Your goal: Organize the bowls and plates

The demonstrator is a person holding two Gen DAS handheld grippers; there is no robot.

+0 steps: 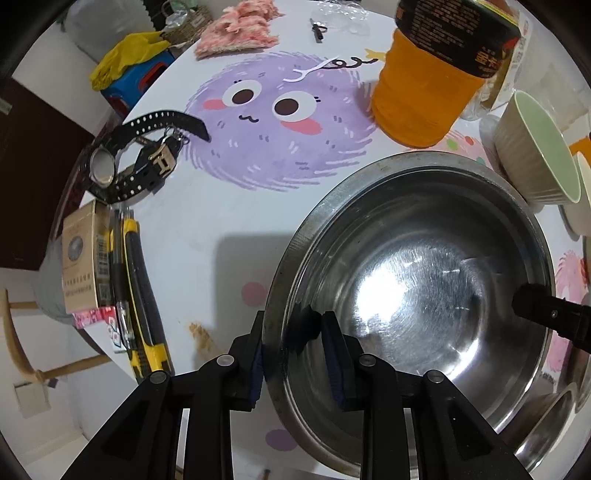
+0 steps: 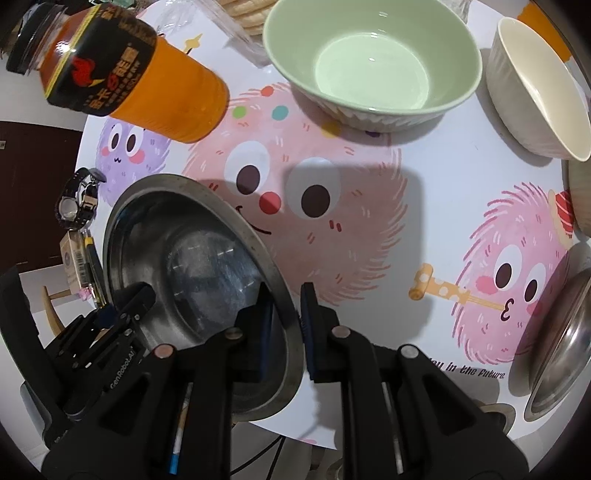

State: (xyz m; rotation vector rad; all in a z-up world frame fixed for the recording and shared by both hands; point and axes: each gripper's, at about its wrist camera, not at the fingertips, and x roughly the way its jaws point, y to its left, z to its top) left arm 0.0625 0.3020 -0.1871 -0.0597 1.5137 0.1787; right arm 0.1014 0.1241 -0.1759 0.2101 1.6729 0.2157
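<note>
A large steel bowl (image 1: 417, 280) sits on the cartoon-print table; it also shows in the right wrist view (image 2: 207, 243). My left gripper (image 1: 295, 350) straddles its near-left rim, one finger outside and one inside, with gaps at the pads. My right gripper (image 2: 286, 325) straddles the opposite rim the same way, a gap showing on the outer side. The right gripper's tip shows in the left view (image 1: 546, 314). A green bowl (image 2: 373, 62) and a cream bowl (image 2: 535, 88) stand at the far side. Another steel bowl (image 2: 557, 343) lies at the right edge.
An orange drink bottle (image 1: 428, 88) stands just beyond the large bowl. A wristwatch (image 1: 129, 162), a small box (image 1: 79, 258) and a yellow-black utility knife (image 1: 142, 295) lie along the table's left edge. A pink cloth (image 1: 240, 29) lies far back.
</note>
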